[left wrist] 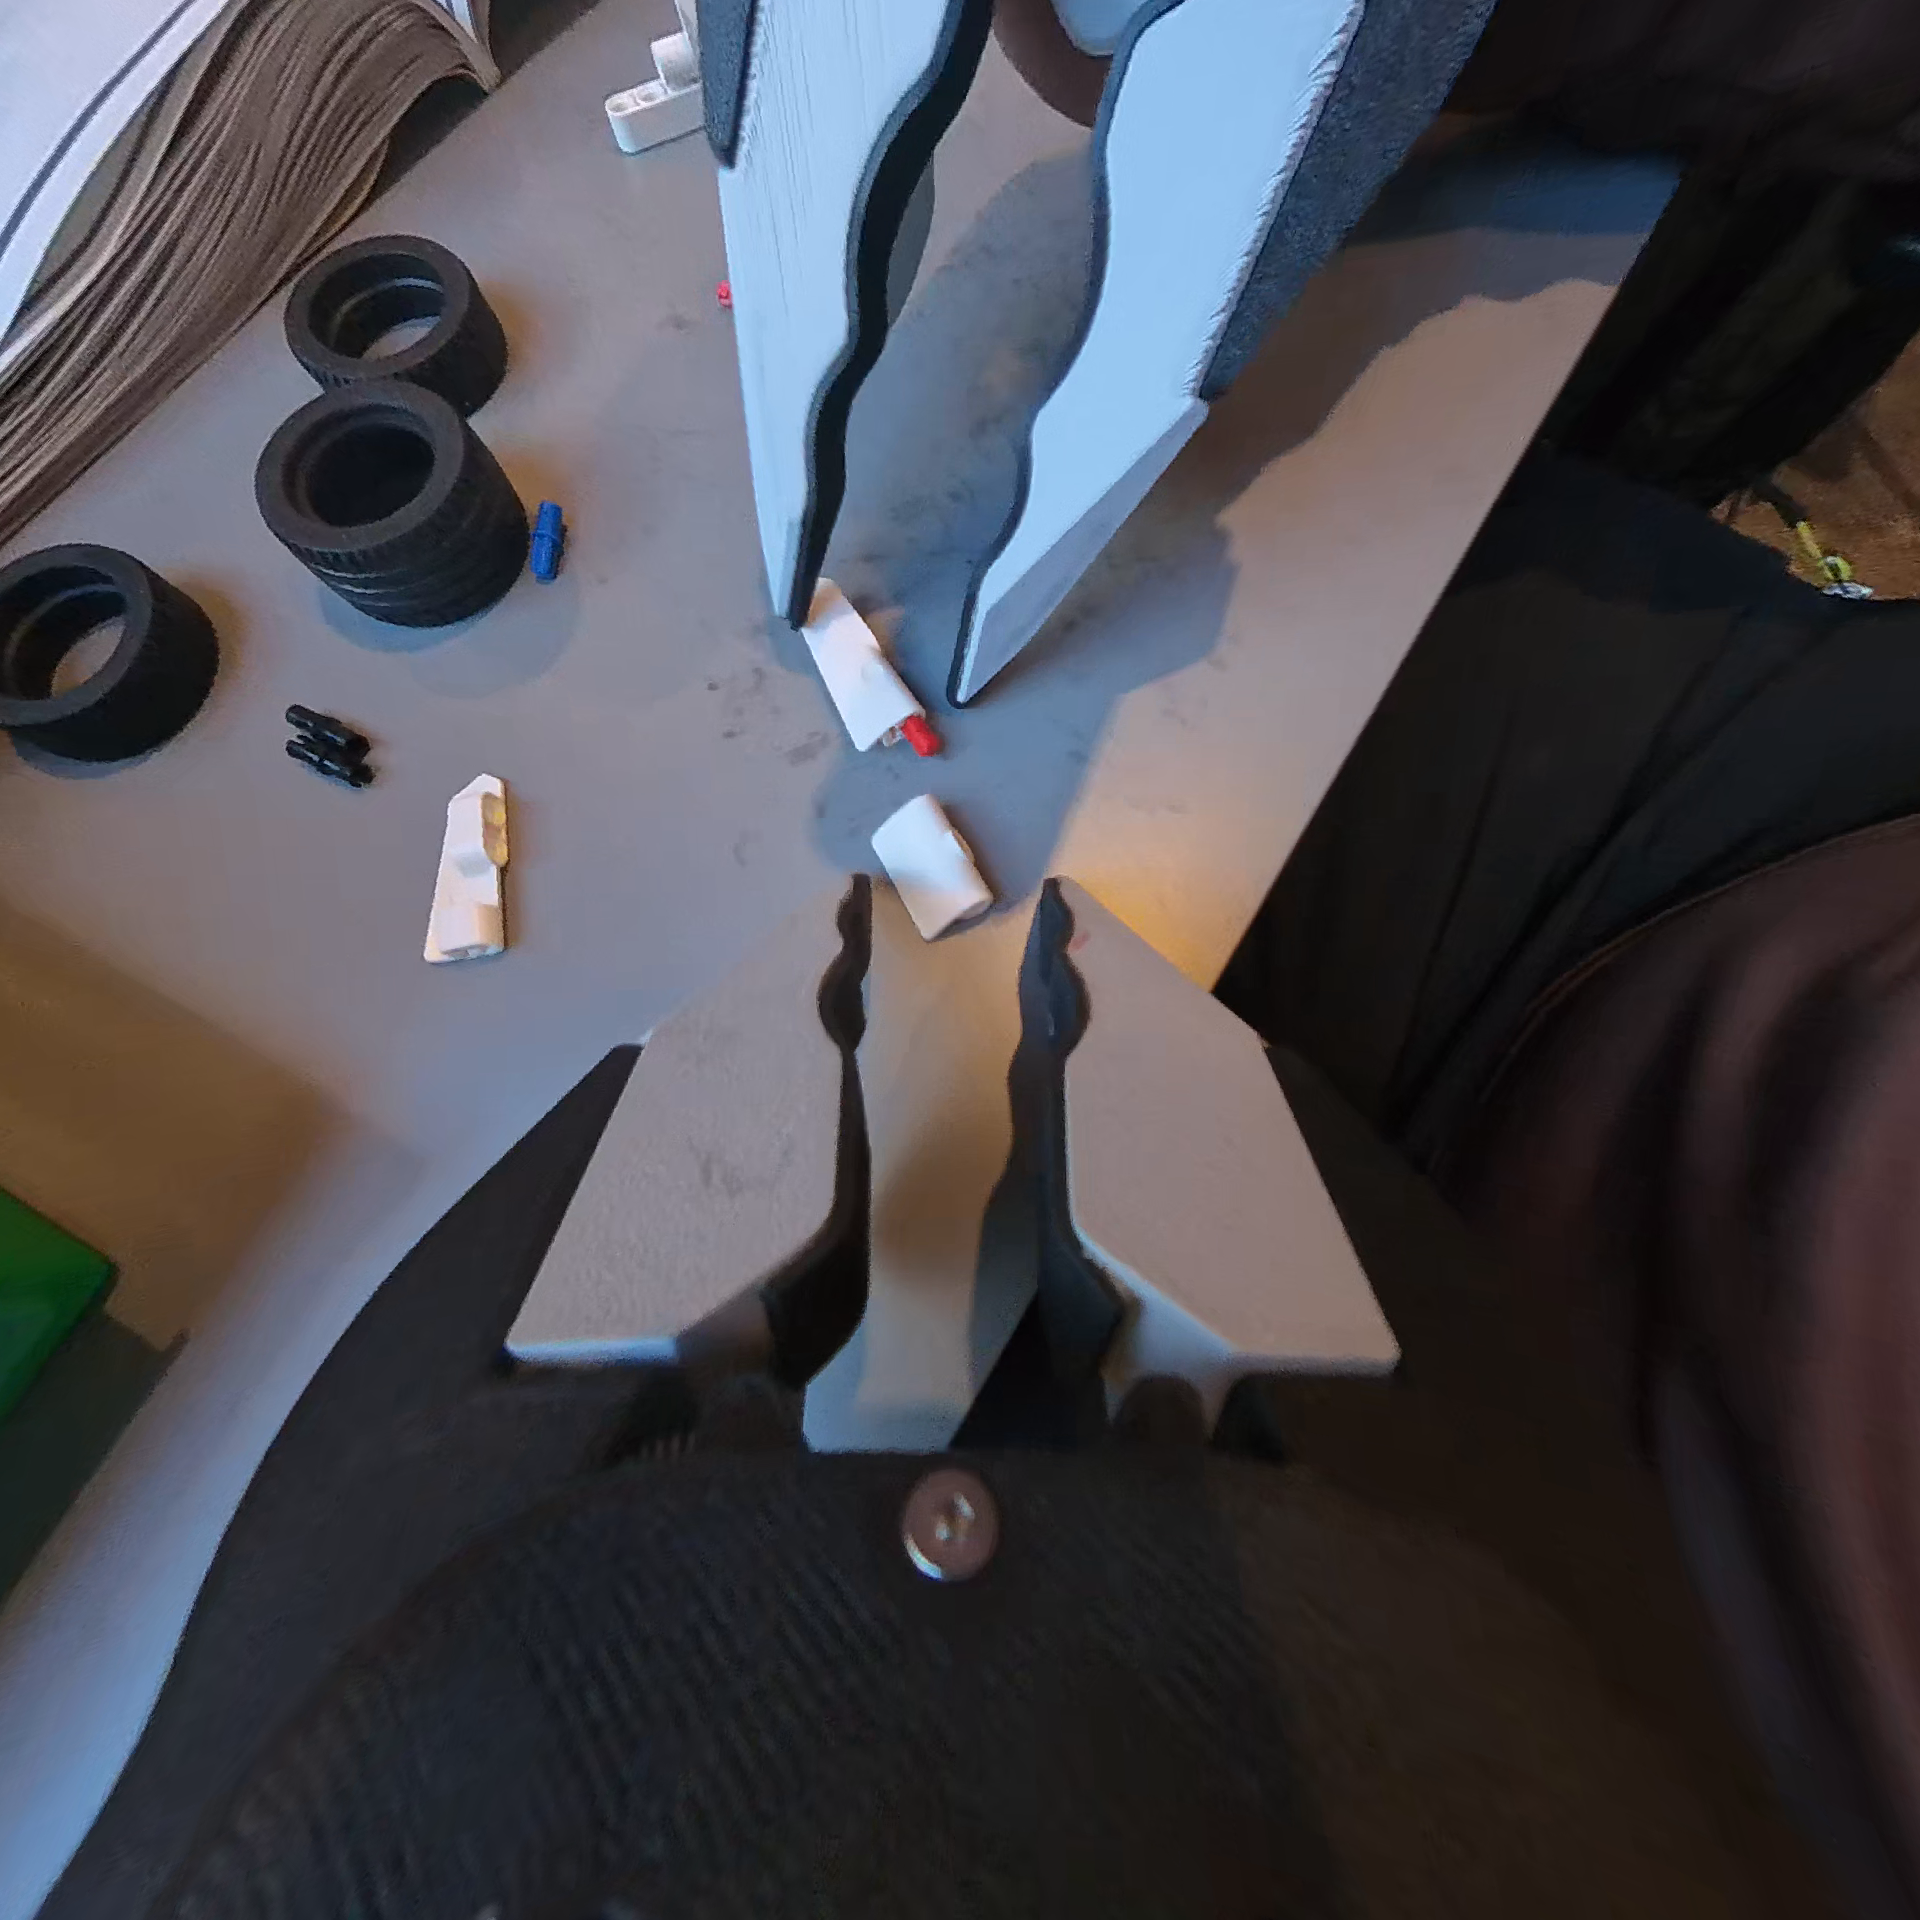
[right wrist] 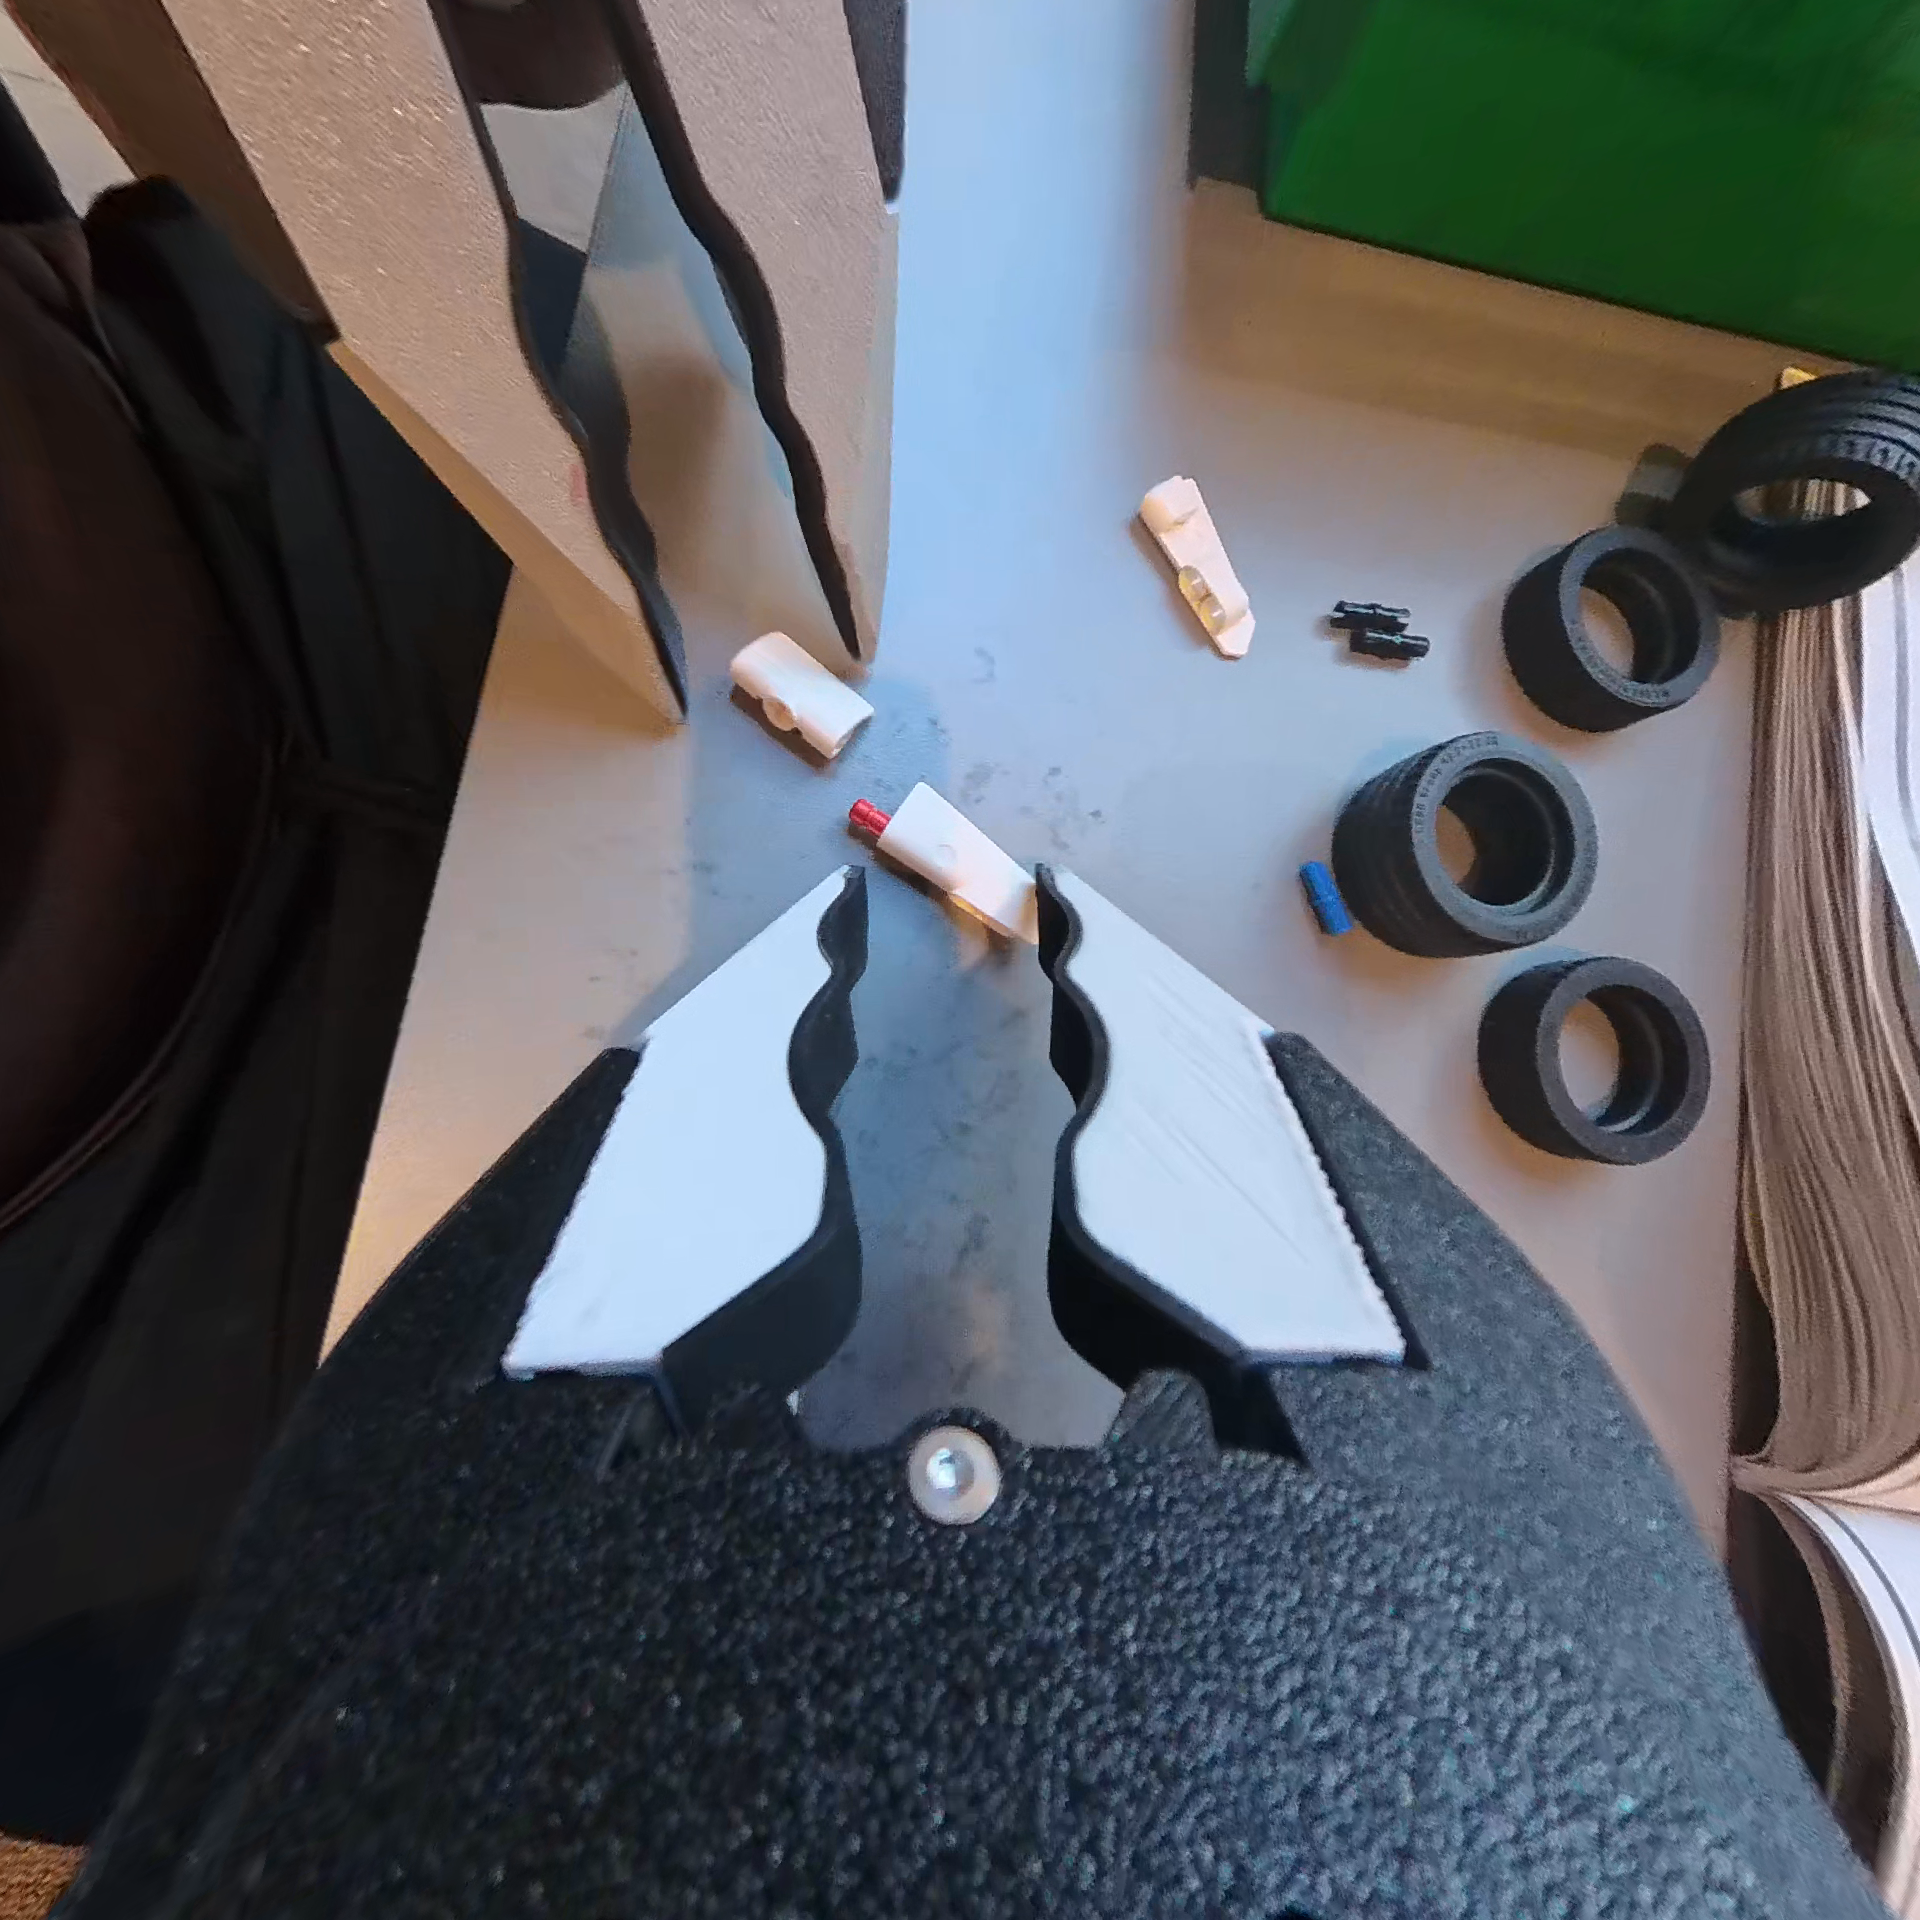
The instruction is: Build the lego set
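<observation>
Working with both hand-held grippers released: your right [right wrist: 951, 883] touches the white piece with red pin [right wrist: 956, 857] on the table [right wrist: 1039, 416]. Light, stiff, slippery; pinch its flat sides.

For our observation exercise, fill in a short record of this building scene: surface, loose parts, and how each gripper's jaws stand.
surface: grey table
white piece with red pin: lies on the table just beyond the right gripper, touching one fingertip
short white piece: lies on the table at the tips of the left gripper
third white piece: lies apart, off to one side
black tyres: loose on the table, one stacked
blue pin: beside a tyre
black pins: a pair, side by side
jaws: both open, holding nothing
</observation>
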`<action>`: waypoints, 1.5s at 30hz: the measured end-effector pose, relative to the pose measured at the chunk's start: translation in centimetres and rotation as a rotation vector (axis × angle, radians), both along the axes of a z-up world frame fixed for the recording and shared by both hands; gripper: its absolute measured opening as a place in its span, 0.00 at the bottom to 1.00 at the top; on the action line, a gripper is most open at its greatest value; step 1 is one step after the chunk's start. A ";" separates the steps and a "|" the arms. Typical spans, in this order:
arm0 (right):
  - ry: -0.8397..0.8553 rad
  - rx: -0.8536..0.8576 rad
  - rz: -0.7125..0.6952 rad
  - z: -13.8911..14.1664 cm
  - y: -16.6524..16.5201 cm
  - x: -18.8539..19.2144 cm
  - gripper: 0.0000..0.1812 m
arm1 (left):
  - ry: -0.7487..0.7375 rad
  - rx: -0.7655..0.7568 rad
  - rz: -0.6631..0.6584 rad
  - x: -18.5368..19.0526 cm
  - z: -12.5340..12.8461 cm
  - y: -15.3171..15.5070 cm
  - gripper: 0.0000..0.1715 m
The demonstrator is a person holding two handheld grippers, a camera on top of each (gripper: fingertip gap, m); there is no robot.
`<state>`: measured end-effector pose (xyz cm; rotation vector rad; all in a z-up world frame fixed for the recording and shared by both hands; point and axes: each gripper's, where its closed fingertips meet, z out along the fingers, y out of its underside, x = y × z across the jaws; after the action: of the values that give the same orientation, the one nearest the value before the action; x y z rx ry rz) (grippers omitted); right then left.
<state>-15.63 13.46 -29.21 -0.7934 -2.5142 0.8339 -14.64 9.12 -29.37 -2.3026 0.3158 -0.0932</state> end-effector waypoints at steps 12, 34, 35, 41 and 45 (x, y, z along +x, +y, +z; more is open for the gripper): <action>-0.073 -0.114 -0.040 -0.3 -0.2 1.3 0.08 | 0.070 -0.026 -0.214 -0.3 0.0 1.1 0.07; 0.044 -0.029 -0.044 0.2 0.8 2.1 0.15 | 0.069 -0.008 -0.255 -1.5 0.0 0.8 0.08; 0.046 -0.038 -0.031 0.3 0.6 2.0 0.15 | 0.073 -0.008 -0.257 -1.5 0.0 0.8 0.08; 0.006 -0.091 -0.011 -0.1 0.1 1.5 0.12 | 0.071 -0.018 -0.274 -1.4 0.0 0.8 0.08; -0.012 -0.129 -0.018 -0.2 -0.1 1.6 0.10 | 0.058 -0.011 -0.278 -1.3 0.0 0.8 0.06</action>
<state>-14.02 13.38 -29.43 -0.8636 -2.4799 0.9955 -15.91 9.93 -29.42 -2.2623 0.6653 -0.1684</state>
